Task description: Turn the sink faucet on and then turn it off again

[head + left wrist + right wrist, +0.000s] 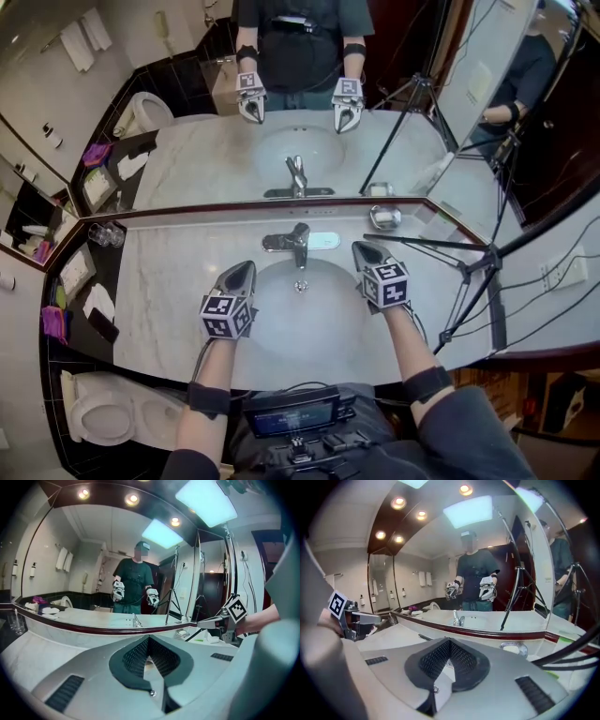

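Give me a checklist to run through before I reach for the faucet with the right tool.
1. The right tool is shut with nothing between its jaws: ok.
2. The left tool is shut and empty, off to one side of the spout: ok.
3. The faucet is touched by neither tool, and the way to it is open: ok.
4. Water is running into the basin: cannot tell, no stream stands out.
5. The tripod leg on the counter is apart from the right tool: cannot tell, its end lies close by the tip.
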### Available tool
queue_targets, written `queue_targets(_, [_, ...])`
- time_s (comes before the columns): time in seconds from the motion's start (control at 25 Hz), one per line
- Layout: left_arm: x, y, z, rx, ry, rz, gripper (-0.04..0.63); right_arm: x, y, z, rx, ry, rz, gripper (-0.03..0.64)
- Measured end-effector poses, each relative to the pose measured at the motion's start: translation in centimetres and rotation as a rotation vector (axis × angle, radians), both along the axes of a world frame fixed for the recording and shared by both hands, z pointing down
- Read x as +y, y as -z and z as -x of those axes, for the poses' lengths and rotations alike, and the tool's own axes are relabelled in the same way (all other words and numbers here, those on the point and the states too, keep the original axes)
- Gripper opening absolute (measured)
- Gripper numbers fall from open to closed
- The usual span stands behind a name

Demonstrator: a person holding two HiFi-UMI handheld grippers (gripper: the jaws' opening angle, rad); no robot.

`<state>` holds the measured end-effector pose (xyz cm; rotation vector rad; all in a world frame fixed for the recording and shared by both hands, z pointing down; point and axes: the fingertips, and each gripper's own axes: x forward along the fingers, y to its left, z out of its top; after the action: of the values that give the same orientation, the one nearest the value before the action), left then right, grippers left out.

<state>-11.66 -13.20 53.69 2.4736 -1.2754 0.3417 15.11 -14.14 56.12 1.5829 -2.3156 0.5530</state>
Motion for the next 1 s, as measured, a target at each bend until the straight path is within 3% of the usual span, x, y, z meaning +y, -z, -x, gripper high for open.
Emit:
queue_targets(0.16, [0.1, 0.1, 0.0, 0.01, 0.007, 0.004, -0.006, 2.0, -0.1, -2.1, -0.094, -0.073, 0.013, 0.017])
queue_targets(0.44, [0.9, 0.6, -0.4, -0.022, -0.047, -0.028, -0.007, 4.2, -1.4, -3.0, -0.13, -0.112, 0.039, 0.017])
queue_targets(0.8, [0.8, 0.7, -0.5, -0.024, -0.033, -0.03, -0.006, 4.6, -1.9, -2.3, -0.1, -0.077, 0.035, 0.017])
queue_targets(1.0, [0.6, 0.7, -0.4, -0.03, -0.023, -0.03, -0.006, 3.8, -1.7, -2.0, -0.009, -0.053, -0.004, 0.018])
